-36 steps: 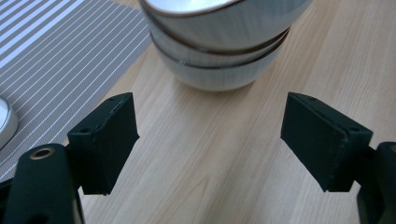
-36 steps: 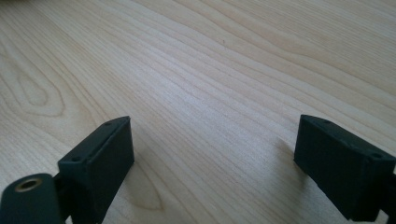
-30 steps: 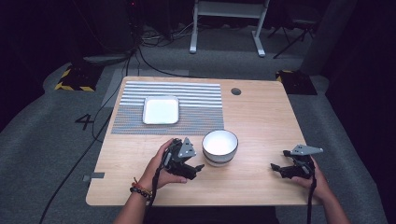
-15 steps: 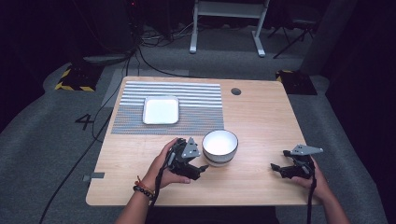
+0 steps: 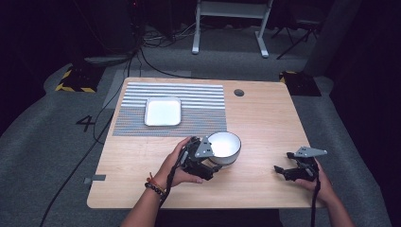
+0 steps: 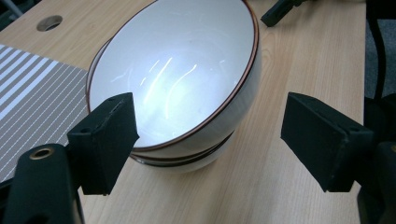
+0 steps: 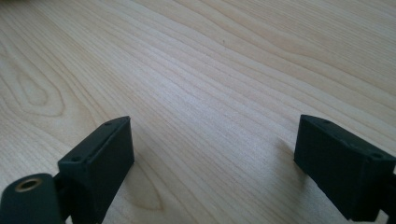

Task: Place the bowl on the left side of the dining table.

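Two white bowls with brown rims (image 6: pixel 182 88) sit stacked near the table's middle front, the upper one tilted in the lower; from above they read as one white bowl (image 5: pixel 226 145). My left gripper (image 5: pixel 213 166) is open right at the bowls' near left side. In the left gripper view its jaws (image 6: pixel 210 135) straddle the stack's near edge without touching it. My right gripper (image 5: pixel 283 170) rests open low over bare wood at the front right, and nothing lies between its jaws (image 7: pixel 212 158).
A white square plate (image 5: pixel 163 111) lies on a grey striped mat (image 5: pixel 198 101) at the back left of the wooden table (image 5: pixel 265 123). A round cable hole (image 5: pixel 239 92) sits at the back edge. Dark floor and cables surround the table.
My left gripper has slid right, closer to the bowls, with its jaws now around their near edge. The right gripper has stayed in place.
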A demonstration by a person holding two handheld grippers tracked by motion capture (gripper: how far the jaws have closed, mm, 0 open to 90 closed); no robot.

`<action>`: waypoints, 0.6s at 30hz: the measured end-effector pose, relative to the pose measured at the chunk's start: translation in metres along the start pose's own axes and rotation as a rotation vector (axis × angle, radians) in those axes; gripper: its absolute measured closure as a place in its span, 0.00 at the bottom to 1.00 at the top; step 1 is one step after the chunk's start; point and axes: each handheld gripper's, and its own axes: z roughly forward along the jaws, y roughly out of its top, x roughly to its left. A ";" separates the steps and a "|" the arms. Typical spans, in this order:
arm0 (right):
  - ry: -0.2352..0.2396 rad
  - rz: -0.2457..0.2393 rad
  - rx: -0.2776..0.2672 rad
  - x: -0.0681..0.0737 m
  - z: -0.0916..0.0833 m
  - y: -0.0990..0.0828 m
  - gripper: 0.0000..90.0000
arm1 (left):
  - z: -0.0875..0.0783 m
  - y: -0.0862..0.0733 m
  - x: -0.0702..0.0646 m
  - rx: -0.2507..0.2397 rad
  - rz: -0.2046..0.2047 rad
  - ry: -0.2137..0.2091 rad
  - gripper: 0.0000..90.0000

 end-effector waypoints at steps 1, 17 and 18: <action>0.000 0.000 0.000 0.000 0.000 0.000 0.13 | 0.001 0.001 0.000 0.000 -0.001 -0.005 0.21; 0.000 0.000 0.000 0.000 0.000 0.000 0.13 | 0.022 0.014 0.004 0.012 0.014 -0.042 0.24; 0.000 0.000 0.000 0.000 0.000 0.000 0.13 | 0.022 0.014 0.004 0.015 0.015 -0.051 0.24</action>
